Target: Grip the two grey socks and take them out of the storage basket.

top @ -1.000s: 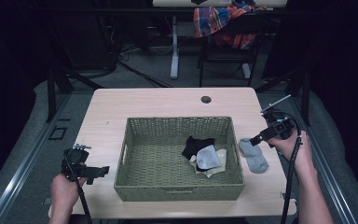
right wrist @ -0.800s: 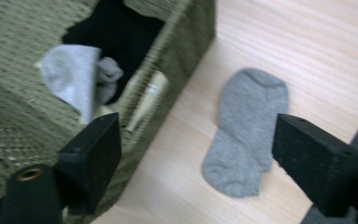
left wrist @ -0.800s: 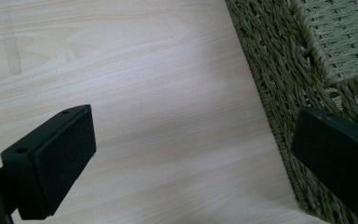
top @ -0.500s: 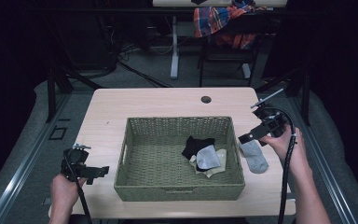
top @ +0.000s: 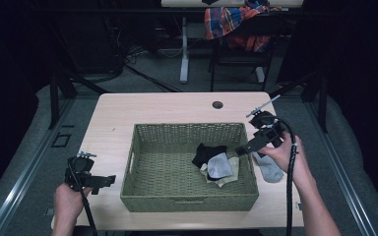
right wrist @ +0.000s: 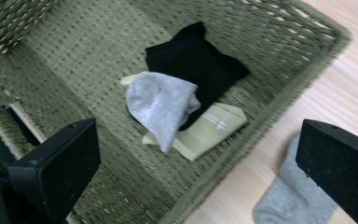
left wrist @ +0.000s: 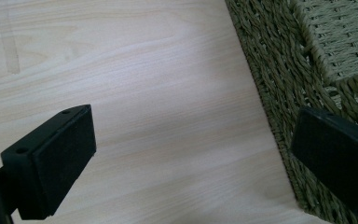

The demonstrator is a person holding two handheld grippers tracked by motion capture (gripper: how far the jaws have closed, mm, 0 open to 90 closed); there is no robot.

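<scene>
A pale wooden counter sits mid-frame in the high view, with a green woven basket at its centre. Inside the basket, toward its right side, lies a small heap of socks: a black sock uppermost in the frame, a light grey sock lying over it, and a cream sock beneath both. The right gripper view looks down on the same heap, the grey sock draped across the black sock and the cream sock.

At the right of the high view a hand holds the right claw just over the basket's right rim, pointing toward the heap. In its own view its jaws stand wide apart with nothing between them. Another grey sock lies on the bare counter just outside the basket's right wall, partly under that hand; it appears at the lower right of the right gripper view.

At the lower left of the high view the other hand holds the left claw near the basket's left wall. Its own view shows its jaws spread wide over bare wood, the basket's woven side filling the right of the frame.

A small dark round disc sits on the counter toward its far edge.
</scene>
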